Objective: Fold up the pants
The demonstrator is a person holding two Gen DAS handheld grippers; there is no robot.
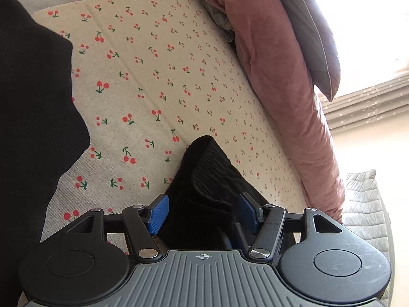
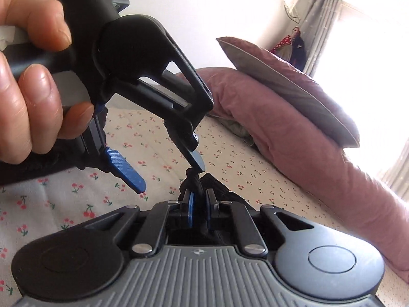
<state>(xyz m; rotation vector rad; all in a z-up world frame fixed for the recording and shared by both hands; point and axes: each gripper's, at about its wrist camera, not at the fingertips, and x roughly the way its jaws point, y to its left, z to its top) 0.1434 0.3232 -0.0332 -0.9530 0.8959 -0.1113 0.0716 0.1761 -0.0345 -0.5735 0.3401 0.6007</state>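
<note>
The black pants (image 2: 194,179) are bunched, and my right gripper (image 2: 200,202) is shut on that bunch just above the cherry-print bed sheet (image 2: 153,138). My left gripper (image 2: 170,177), held by a hand (image 2: 30,97), stands open in front of it; one blue pad (image 2: 125,170) hangs free and the other fingertip touches the top of the bunch. In the left wrist view the ribbed black fabric (image 1: 204,176) lies between the spread pads of the left gripper (image 1: 203,212), which do not press it. More black cloth (image 1: 33,102) hangs at the left.
A rolled pink duvet (image 1: 276,76) with a grey pillow (image 1: 314,43) on it runs along the far side of the bed. A grey quilted cover (image 1: 365,204) lies at the right. Bright window and curtains (image 2: 319,12) stand behind.
</note>
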